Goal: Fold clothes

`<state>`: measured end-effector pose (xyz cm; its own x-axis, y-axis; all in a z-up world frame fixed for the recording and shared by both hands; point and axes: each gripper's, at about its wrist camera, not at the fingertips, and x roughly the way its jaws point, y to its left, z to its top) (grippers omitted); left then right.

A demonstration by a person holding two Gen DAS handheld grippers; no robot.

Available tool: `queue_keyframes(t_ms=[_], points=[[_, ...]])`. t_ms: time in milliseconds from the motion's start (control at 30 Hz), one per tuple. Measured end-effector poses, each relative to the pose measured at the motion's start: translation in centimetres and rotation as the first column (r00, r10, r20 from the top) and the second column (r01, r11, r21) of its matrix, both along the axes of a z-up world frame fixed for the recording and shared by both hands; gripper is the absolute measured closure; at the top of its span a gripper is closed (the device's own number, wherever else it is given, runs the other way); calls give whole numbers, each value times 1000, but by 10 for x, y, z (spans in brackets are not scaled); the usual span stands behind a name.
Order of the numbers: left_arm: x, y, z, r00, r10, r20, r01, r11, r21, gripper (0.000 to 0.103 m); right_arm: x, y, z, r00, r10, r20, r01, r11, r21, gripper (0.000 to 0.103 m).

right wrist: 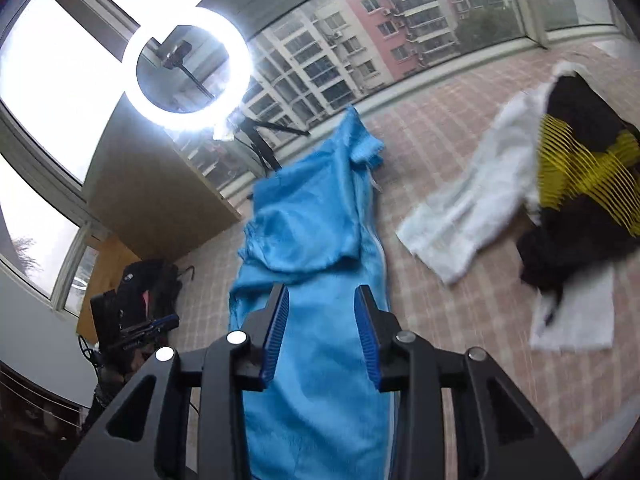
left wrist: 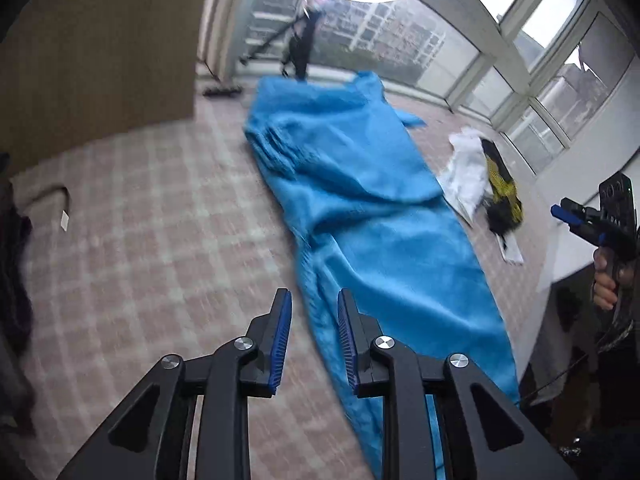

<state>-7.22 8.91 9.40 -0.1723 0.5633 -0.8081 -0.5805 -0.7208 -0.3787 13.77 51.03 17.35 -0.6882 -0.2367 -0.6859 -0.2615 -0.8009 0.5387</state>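
Observation:
A long sky-blue fleecy garment (left wrist: 360,200) lies stretched lengthwise on the pink checked cover (left wrist: 160,240), its far part doubled over. My left gripper (left wrist: 313,296) hovers above the garment's near left edge, open, with nothing between its blue pads. In the right wrist view the blue garment (right wrist: 320,240) runs straight under my right gripper (right wrist: 322,292), whose pads stand apart and clear of the cloth. The right gripper (left wrist: 560,214) also shows at the right edge of the left wrist view, held in a hand with nothing in it. The left gripper (right wrist: 168,320) appears at the lower left of the right wrist view.
A white garment (right wrist: 472,208) and a black garment with yellow stripes (right wrist: 580,168) lie in a heap to the right of the blue one. A lit ring light (right wrist: 188,68) on a tripod stands at the far end by the windows. Dark clothing (left wrist: 12,260) lies at the left edge.

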Motion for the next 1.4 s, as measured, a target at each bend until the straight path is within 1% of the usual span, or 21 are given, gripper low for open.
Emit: queue_keyframes(t_ms=[100, 167, 233, 300, 433, 467, 500, 533, 600, 633, 700, 767, 833, 867, 900, 1000, 1067, 1267, 1333, 1367, 1400], points=[[33, 5, -13, 997, -67, 36, 67, 998, -2, 82, 43, -16, -19, 998, -33, 54, 34, 999, -7, 69], [53, -4, -14, 996, -79, 46, 80, 997, 0, 82, 70, -22, -29, 995, -52, 79, 54, 998, -16, 69], [68, -22, -8, 997, -48, 56, 48, 999, 10, 82, 96, -26, -39, 992, -68, 104, 71, 997, -31, 69], [82, -47, 6, 999, 11, 51, -12, 1000, 20, 82, 122, -24, -41, 989, -83, 119, 88, 995, -36, 69], [121, -92, 39, 995, 104, -9, -104, 994, 25, 82, 172, -17, -34, 991, -87, 97, 92, 995, -43, 69], [132, -99, 44, 993, 119, -19, -119, 993, 20, 78, 181, -15, -32, 993, -81, 91, 86, 995, -45, 69], [144, -102, 44, 992, 129, -13, -129, 991, 22, 75, 191, -14, -31, 994, -67, 85, 71, 997, -44, 69], [156, -104, 43, 991, 137, -3, -137, 990, 27, 67, 198, -14, -33, 995, -54, 80, 57, 997, -44, 68], [180, -96, 27, 990, 130, 56, -132, 990, 47, 65, 210, -16, -39, 997, -36, 73, 40, 998, -49, 56], [192, -88, 16, 989, 121, 83, -124, 992, 35, 65, 214, -19, -46, 997, -26, 73, 31, 998, -64, 55], [217, -72, -2, 990, 102, 101, -101, 995, -14, 65, 222, -29, -65, 995, -2, 104, 10, 997, -81, 55], [237, -61, -16, 988, 97, 123, -96, 995, -13, 65, 227, -40, -79, 992, 32, 125, -23, 997, -69, 55], [248, -51, -30, 973, 114, 200, -123, 992, 36, 63, 228, -50, -97, 988, 70, 139, -56, 993, -102, 55], [251, -45, -36, 965, 122, 233, -135, 990, 43, 63, 226, -53, -108, 985, 83, 152, -64, 990, -124, 55], [254, -37, -43, 960, 131, 248, -141, 990, 24, 62, 225, -57, -117, 983, 95, 157, -73, 987, -141, 54], [260, -13, -53, 958, 156, 242, -151, 988, -39, 56, 217, -71, -141, 974, 142, 176, -112, 979, -169, 54], [263, -5, -57, 955, 162, 249, -154, 987, -50, 55, 211, -81, -153, 965, 174, 197, -140, 974, -177, 54], [262, -2, -75, 946, 229, 231, -198, 969, -148, 55, 204, -101, -177, 942, 242, 232, -196, 959, -204, 54], [263, -2, -80, 942, 239, 234, -206, 966, -154, 54, 202, -104, -181, 937, 264, 229, -212, 950, -228, 54], [263, -2, -81, 943, 241, 231, -210, 966, -148, 49, 200, -105, -183, 933, 280, 226, -223, 943, -246, 54], [264, -2, -81, 944, 242, 225, -214, 967, -139, 47, 199, -107, -185, 929, 295, 223, -234, 936, -263, 54]])
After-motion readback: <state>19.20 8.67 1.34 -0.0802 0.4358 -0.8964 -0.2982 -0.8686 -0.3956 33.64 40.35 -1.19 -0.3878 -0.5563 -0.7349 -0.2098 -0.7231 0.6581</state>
